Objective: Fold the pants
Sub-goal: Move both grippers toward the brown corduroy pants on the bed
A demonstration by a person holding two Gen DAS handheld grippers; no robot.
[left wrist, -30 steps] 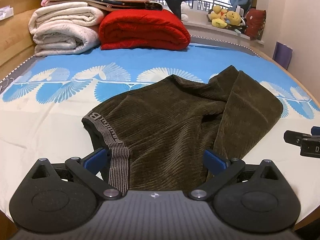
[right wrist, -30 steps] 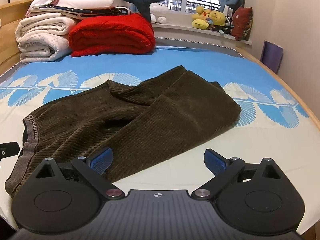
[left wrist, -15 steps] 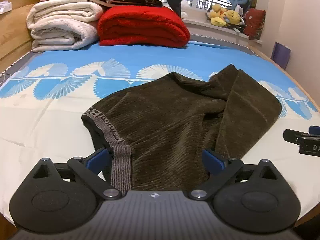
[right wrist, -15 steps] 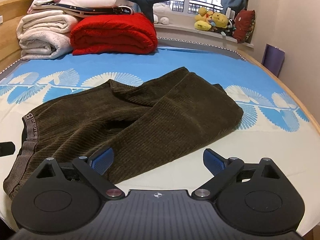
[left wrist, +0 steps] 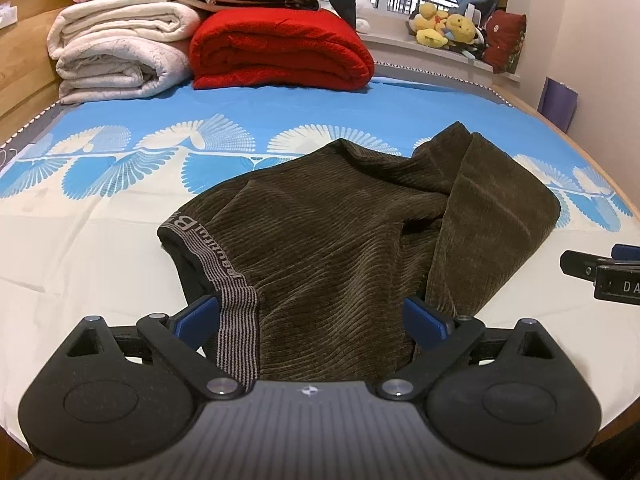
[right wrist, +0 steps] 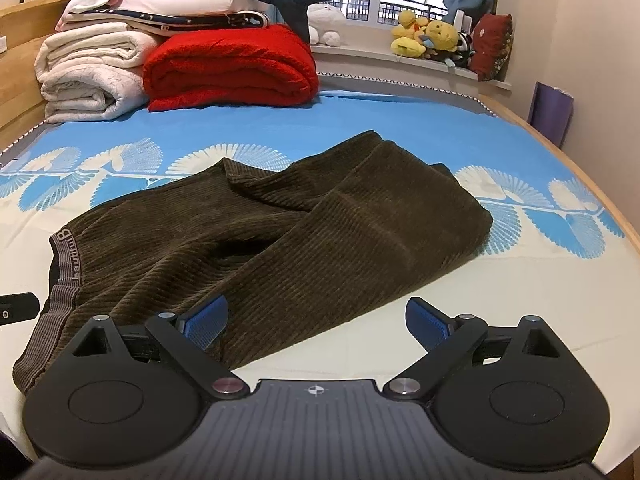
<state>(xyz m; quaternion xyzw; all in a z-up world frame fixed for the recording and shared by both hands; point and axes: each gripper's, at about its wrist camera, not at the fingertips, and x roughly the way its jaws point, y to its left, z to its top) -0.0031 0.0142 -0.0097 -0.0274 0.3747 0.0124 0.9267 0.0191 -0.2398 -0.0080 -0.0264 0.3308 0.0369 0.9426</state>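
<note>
Dark olive corduroy pants (left wrist: 340, 232) lie crumpled on the bed, legs bent back over each other, striped waistband (left wrist: 236, 320) toward me. My left gripper (left wrist: 312, 316) is open, hovering over the waistband end, its pads on either side of the cloth. The pants also show in the right wrist view (right wrist: 280, 240), waistband (right wrist: 64, 272) at the left. My right gripper (right wrist: 316, 320) is open over the near edge of a leg and holds nothing. The right gripper's tip shows at the left view's right edge (left wrist: 600, 272).
The bed sheet (left wrist: 100, 248) is cream with blue fan patterns. Folded white quilts (left wrist: 116, 60) and a red blanket (left wrist: 280, 52) are stacked at the far end. Plush toys (right wrist: 432, 36) sit on the window sill. The wooden bed edge (right wrist: 592, 184) runs along the right.
Both grippers have shifted slightly; the view has tilted down a little and edged closer to the pants. The pants have not moved. Both jaws stay open.
</note>
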